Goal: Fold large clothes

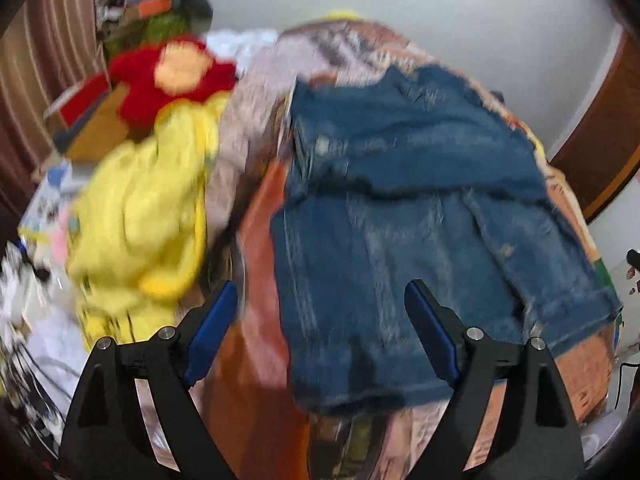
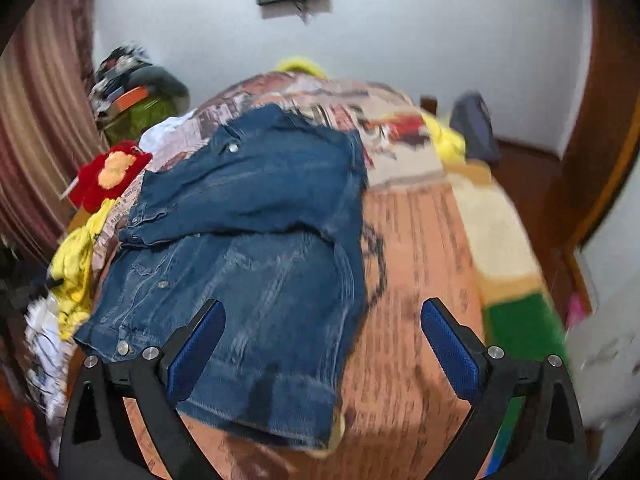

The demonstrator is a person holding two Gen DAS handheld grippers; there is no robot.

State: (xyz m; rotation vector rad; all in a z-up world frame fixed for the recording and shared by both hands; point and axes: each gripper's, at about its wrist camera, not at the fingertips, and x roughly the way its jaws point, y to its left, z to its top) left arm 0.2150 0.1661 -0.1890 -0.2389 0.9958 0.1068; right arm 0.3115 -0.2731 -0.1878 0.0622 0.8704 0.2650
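Observation:
A blue denim jacket (image 1: 404, 216) lies folded on the patterned bedspread (image 1: 256, 264), its upper part laid over its lower part. It also shows in the right wrist view (image 2: 256, 248), left of centre on the bed. My left gripper (image 1: 320, 320) is open and empty, held above the jacket's near left edge. My right gripper (image 2: 322, 332) is open and empty, held above the jacket's near right edge and the orange bedspread (image 2: 416, 280). Both views are blurred by motion.
A yellow garment (image 1: 148, 216) and a red plush toy (image 1: 168, 80) lie left of the jacket. Cluttered boxes and clothes (image 1: 156, 4) stand at the back left by a striped curtain (image 2: 36, 128). A wooden door frame (image 2: 592, 160) is on the right.

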